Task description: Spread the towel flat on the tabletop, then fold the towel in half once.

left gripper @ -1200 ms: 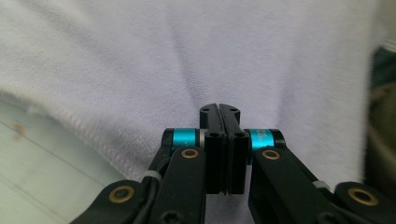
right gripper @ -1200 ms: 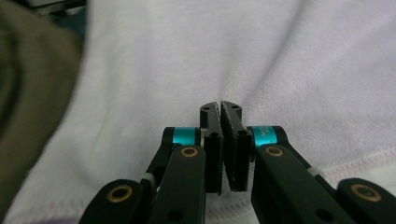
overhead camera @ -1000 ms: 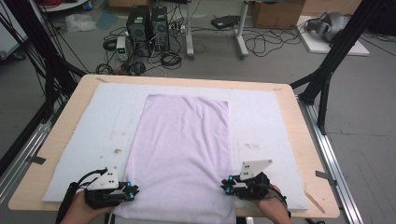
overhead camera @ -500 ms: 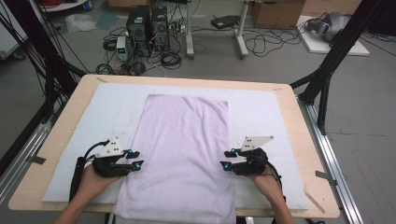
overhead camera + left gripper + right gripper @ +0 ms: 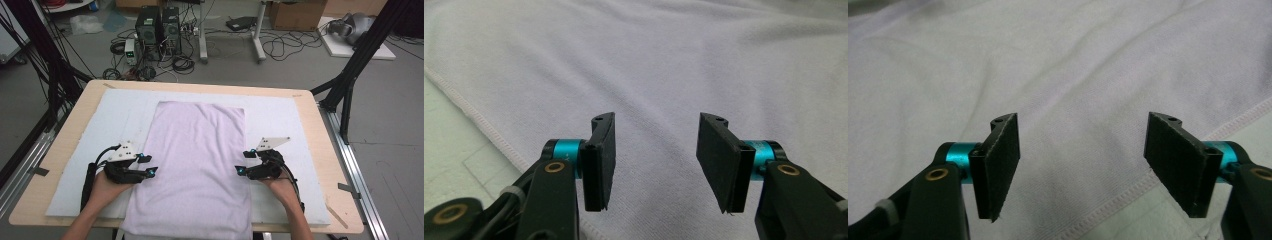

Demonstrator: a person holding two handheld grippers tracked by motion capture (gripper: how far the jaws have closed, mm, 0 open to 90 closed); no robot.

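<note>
Nearest the table's front edge, both hands farther up than a second ago — then down at the hem of the pale lilac towel [image 5: 199, 165], now at its long sides about midway. Left gripper [image 5: 148, 165] at the left hem, jaws just been opening, standing wide, nothing pinched. Right gripper [image 5: 241, 163] at the right hem, likewise parted and empty. Towel flat on the white mat [image 5: 75, 165] — unmoved. Beyond, computer towers [image 5: 157, 25] on the floor; no legible writing.

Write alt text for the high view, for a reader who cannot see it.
A person's hands hold a left claw and a right claw, both open, at the two long side edges of a pale lilac cloth. The cloth lies flat on a white mat on a wooden table, with computers and cables on the floor beyond.
</note>
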